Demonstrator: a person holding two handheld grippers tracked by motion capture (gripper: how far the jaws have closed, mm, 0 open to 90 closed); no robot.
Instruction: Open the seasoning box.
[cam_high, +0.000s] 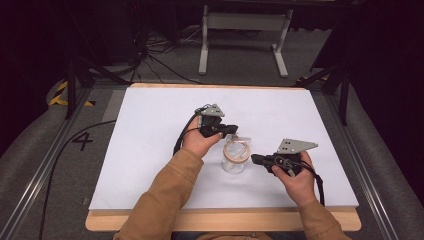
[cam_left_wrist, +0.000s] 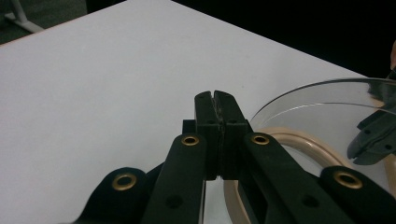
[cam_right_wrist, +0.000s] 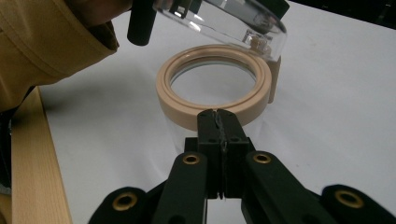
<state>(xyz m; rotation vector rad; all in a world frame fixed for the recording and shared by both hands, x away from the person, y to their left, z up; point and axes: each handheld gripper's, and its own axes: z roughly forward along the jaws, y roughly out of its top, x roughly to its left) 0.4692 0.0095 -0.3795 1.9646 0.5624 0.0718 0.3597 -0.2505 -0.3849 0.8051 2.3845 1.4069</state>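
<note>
White table (cam_high: 150, 130), jar (cam_high: 235, 159), lid (cam_right_wrist: 224, 23) lifted

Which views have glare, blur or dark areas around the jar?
High view: table evenly lit, surroundings nearly black; clear jar hard to read apart from its beige rim. Left gripper view: near fingers soft, open clear lid reflects a dark gripper shape. Right gripper view: beige rim sharp, bright highlights on the lid, sleeve blurred.

I read one mark from here: a black "4" (cam_high: 82, 140) on the grey floor (cam_high: 30, 150) left of the table. Nothing else carries lettering, a label or a brand that I can make out.
</note>
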